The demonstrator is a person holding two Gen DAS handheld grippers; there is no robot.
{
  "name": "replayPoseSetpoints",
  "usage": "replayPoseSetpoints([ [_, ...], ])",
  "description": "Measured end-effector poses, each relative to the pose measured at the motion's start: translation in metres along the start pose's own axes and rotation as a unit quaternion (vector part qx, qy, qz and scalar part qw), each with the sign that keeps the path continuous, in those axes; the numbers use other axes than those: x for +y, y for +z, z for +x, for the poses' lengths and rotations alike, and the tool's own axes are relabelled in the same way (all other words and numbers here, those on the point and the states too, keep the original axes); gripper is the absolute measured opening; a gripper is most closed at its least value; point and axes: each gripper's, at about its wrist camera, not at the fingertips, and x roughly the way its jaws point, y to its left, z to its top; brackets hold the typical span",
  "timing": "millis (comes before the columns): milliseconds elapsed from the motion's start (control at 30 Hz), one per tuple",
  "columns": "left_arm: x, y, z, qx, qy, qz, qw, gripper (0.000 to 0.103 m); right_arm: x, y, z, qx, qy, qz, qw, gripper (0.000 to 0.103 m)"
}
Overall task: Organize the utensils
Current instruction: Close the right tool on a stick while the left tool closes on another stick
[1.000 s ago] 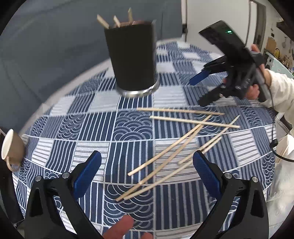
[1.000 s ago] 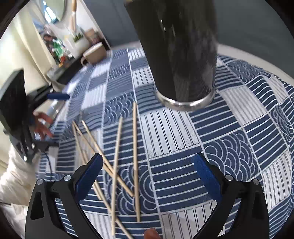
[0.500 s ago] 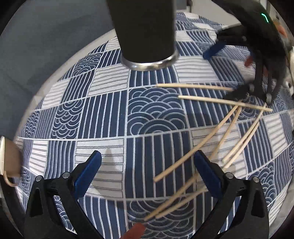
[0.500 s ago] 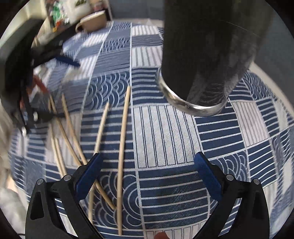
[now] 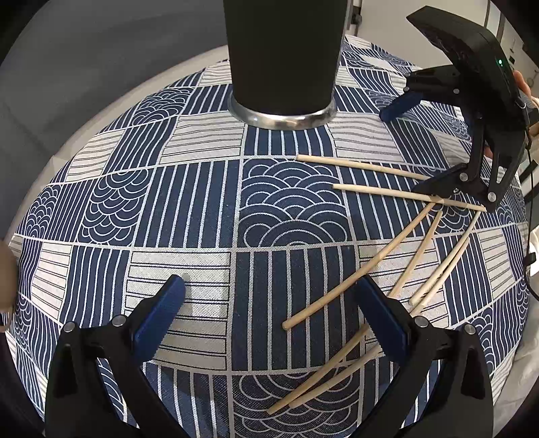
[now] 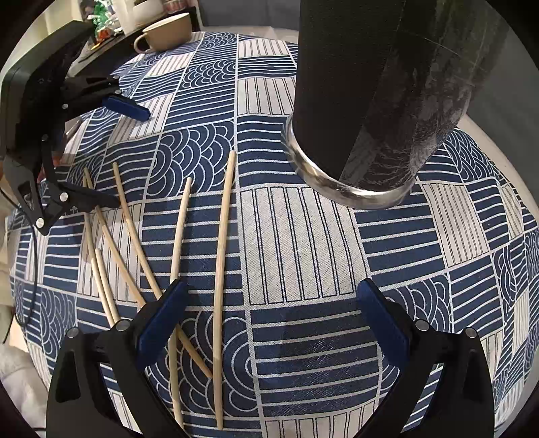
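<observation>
Several wooden chopsticks (image 5: 363, 269) lie scattered on the blue and white patterned tablecloth (image 5: 188, 202), right of centre in the left wrist view and left of centre in the right wrist view (image 6: 224, 236). A tall black holder with a metal base (image 5: 283, 60) stands at the far side; it also shows in the right wrist view (image 6: 380, 94). My left gripper (image 5: 269, 303) is open and empty, low over the cloth beside the sticks. My right gripper (image 6: 269, 303) is open and empty, with chopsticks lying between and under its fingers. Each gripper shows in the other's view, open.
A beige cup (image 6: 165, 32) stands at the far left edge of the table in the right wrist view, with clutter behind it. The round table's edge (image 5: 101, 97) curves close behind the holder. A cable (image 5: 529, 175) hangs by the right gripper.
Both grippers have dropped lower and moved closer to the cloth and the chopsticks. The holder now looms larger in both views. Both stay open and empty.
</observation>
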Motion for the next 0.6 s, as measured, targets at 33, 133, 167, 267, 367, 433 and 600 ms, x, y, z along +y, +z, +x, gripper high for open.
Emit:
replayPoseSetpoints([
  [33, 0.000, -0.002, -0.002, -0.001, 0.004, -0.005, 1.0000, 0.099, 0.000, 0.000, 0.000, 0.000, 0.000, 0.000, 1.000, 0.097],
  [133, -0.002, -0.003, -0.002, -0.002, 0.010, -0.013, 0.9999, 0.099, 0.000, 0.000, 0.000, -0.002, 0.004, -0.008, 1.000, 0.096],
  [167, -0.002, -0.004, -0.003, -0.003, 0.012, -0.015, 0.9998, 0.099, 0.000, -0.001, 0.000, -0.004, 0.004, -0.010, 1.000, 0.096],
  [267, -0.004, -0.005, -0.006, 0.000, 0.012, -0.018, 0.9998, 0.093, 0.001, -0.006, -0.001, -0.011, 0.002, -0.017, 1.000, 0.094],
  [367, -0.016, -0.005, -0.015, 0.001, 0.002, -0.001, 1.0000, 0.072, 0.001, -0.011, -0.009, -0.023, 0.006, -0.025, 0.999, 0.069],
  [433, -0.023, -0.003, -0.019, 0.004, -0.003, 0.009, 0.9999, 0.056, 0.002, -0.014, -0.016, -0.028, 0.009, -0.030, 0.999, 0.017],
  [600, -0.053, -0.003, -0.024, 0.011, 0.002, 0.039, 0.9992, 0.013, 0.005, -0.019, -0.023, -0.025, 0.000, -0.065, 0.998, 0.005],
])
